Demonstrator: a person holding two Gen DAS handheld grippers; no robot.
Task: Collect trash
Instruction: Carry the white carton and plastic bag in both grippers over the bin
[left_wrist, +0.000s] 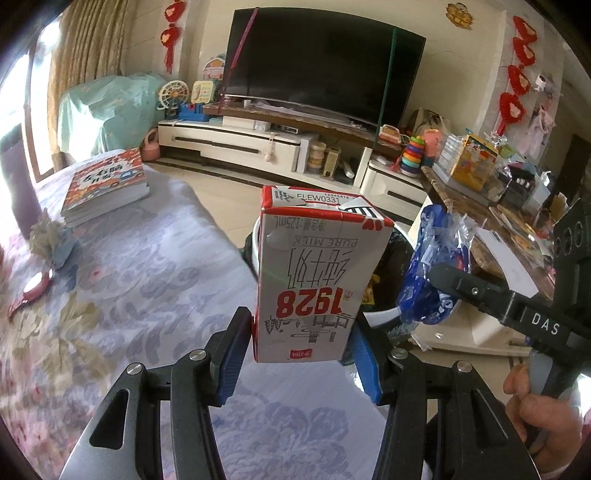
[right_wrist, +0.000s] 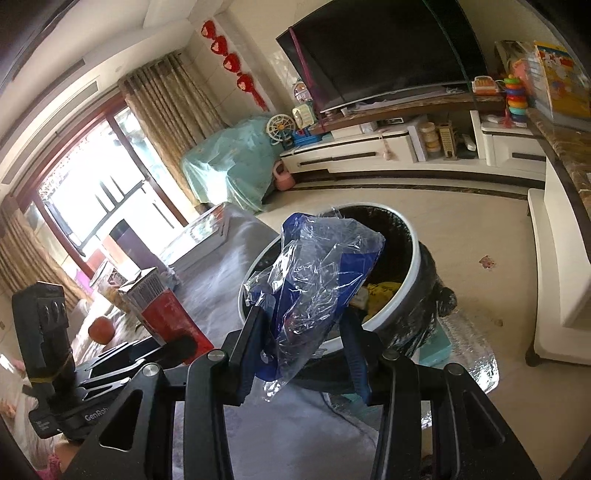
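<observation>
My left gripper (left_wrist: 301, 341) is shut on a red and white milk carton (left_wrist: 314, 273), held upright above the flowered sofa cover. The carton also shows in the right wrist view (right_wrist: 162, 306). My right gripper (right_wrist: 303, 332) is shut on a crumpled blue and clear plastic wrapper (right_wrist: 314, 277), held just in front of the trash bin (right_wrist: 410, 266), a white-rimmed bin with a black liner and yellow trash inside. In the left wrist view the wrapper (left_wrist: 432, 266) hangs right of the carton, with the bin (left_wrist: 388, 269) behind both.
A stack of books (left_wrist: 107, 184) and a small tassel toy (left_wrist: 48, 236) lie on the sofa cover (left_wrist: 147, 295). A cluttered marble-topped table (left_wrist: 491, 206) stands at right. A TV (left_wrist: 321, 62) on a low white cabinet (left_wrist: 258, 144) is across the tiled floor.
</observation>
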